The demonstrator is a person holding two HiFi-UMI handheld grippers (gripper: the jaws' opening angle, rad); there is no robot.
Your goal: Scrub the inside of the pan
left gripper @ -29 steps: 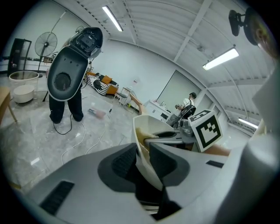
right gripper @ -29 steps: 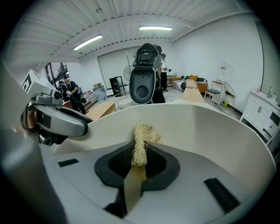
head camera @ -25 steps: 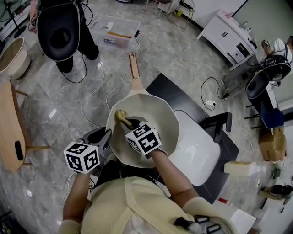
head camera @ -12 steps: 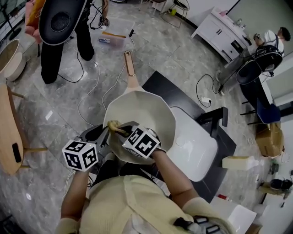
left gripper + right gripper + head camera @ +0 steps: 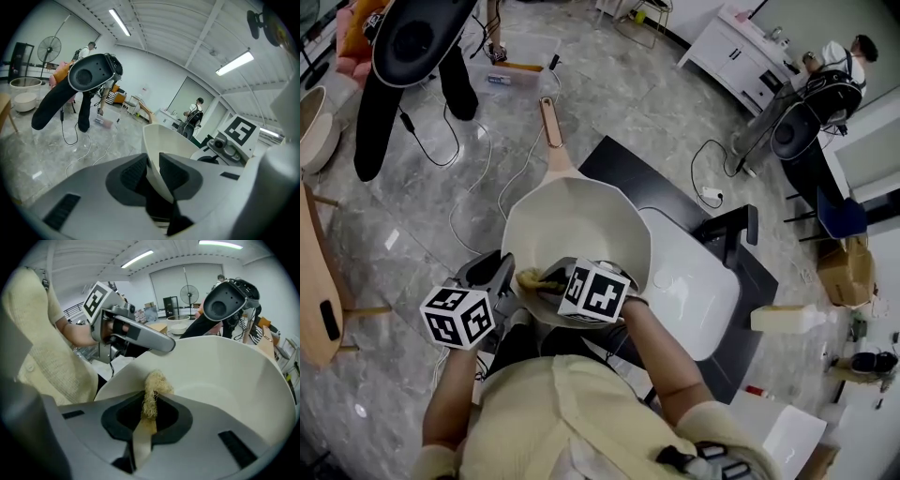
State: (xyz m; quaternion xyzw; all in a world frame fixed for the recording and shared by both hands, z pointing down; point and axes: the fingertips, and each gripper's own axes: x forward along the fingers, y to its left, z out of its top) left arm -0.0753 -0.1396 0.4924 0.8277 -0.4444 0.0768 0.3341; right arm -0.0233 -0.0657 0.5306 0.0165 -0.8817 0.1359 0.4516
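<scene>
With left claw (image 5: 153, 174) pinching the cream pan (image 5: 581, 220) by its rim, right claw (image 5: 151, 404) clamping a loofah scrubber (image 5: 156, 382), hard strokes could twist the pan loose.

Cream pan (image 5: 577, 230), fibrous tan scrubber (image 5: 534, 278)
Pan tilted just left of the white basin (image 5: 698, 295); scrubber touches its inner wall on the side away from the basin

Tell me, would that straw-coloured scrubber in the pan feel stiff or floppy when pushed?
Probably springy rather than rigid: the scrubber shows a loose fibrous tuft that likely squashes against the pan. It looks light, since the right claw pinches it by a thin flat strip. Its rough fibres should grip, not slip.
</scene>
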